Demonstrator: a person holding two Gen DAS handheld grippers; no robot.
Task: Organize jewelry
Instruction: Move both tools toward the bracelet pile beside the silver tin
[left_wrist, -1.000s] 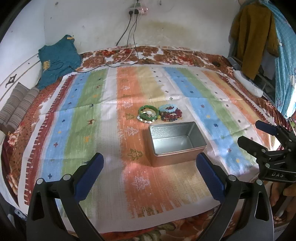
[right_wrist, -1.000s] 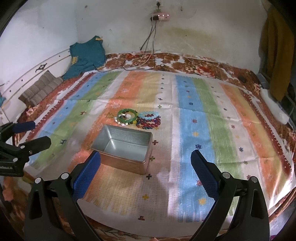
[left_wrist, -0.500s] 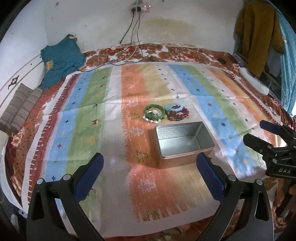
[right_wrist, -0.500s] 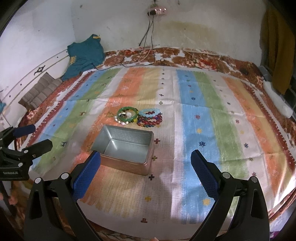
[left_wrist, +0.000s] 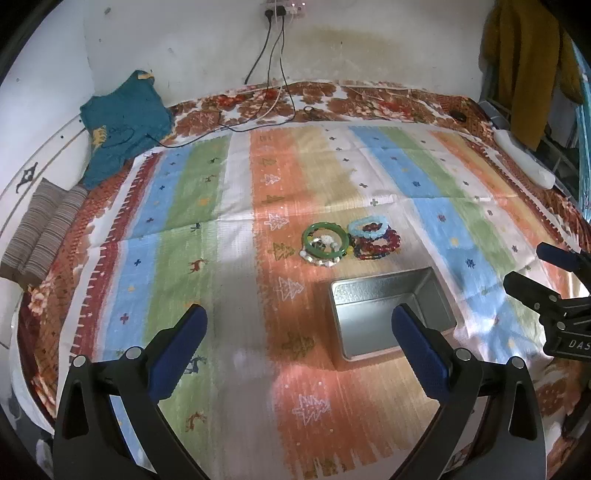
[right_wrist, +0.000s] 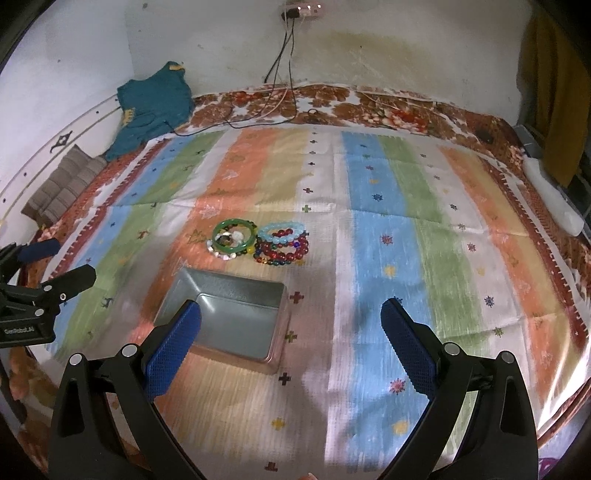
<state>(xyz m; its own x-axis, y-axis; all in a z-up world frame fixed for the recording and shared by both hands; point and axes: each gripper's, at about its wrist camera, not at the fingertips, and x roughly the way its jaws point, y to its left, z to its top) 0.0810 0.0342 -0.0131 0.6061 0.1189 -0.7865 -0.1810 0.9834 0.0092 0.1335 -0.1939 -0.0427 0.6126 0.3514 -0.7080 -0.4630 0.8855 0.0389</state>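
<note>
An empty metal tin (left_wrist: 388, 314) (right_wrist: 225, 321) stands on the striped cloth. Just beyond it lie a green bangle with pale beads (left_wrist: 325, 248) (right_wrist: 233, 240) and a pile of light-blue and dark red bead bracelets (left_wrist: 375, 238) (right_wrist: 283, 245). My left gripper (left_wrist: 299, 336) is open and empty, above the cloth near the tin's near left side. My right gripper (right_wrist: 290, 330) is open and empty, above the tin's near right edge. Each gripper shows at the edge of the other's view: the right one (left_wrist: 543, 273), the left one (right_wrist: 62, 266).
The striped cloth (left_wrist: 229, 236) covers a floral bedspread against a white wall. A teal garment (left_wrist: 122, 122) and a striped cushion (left_wrist: 40, 229) lie at the far left. Cables (left_wrist: 273, 74) hang from a wall socket. A mustard garment (left_wrist: 524, 62) hangs at the right, above a white bolster (left_wrist: 524, 158).
Both grippers have moved forward and lower toward the tin and the bracelets, the left one also shifting left. The tin now sits partly between each gripper's fingers in view. Both stay open.
</note>
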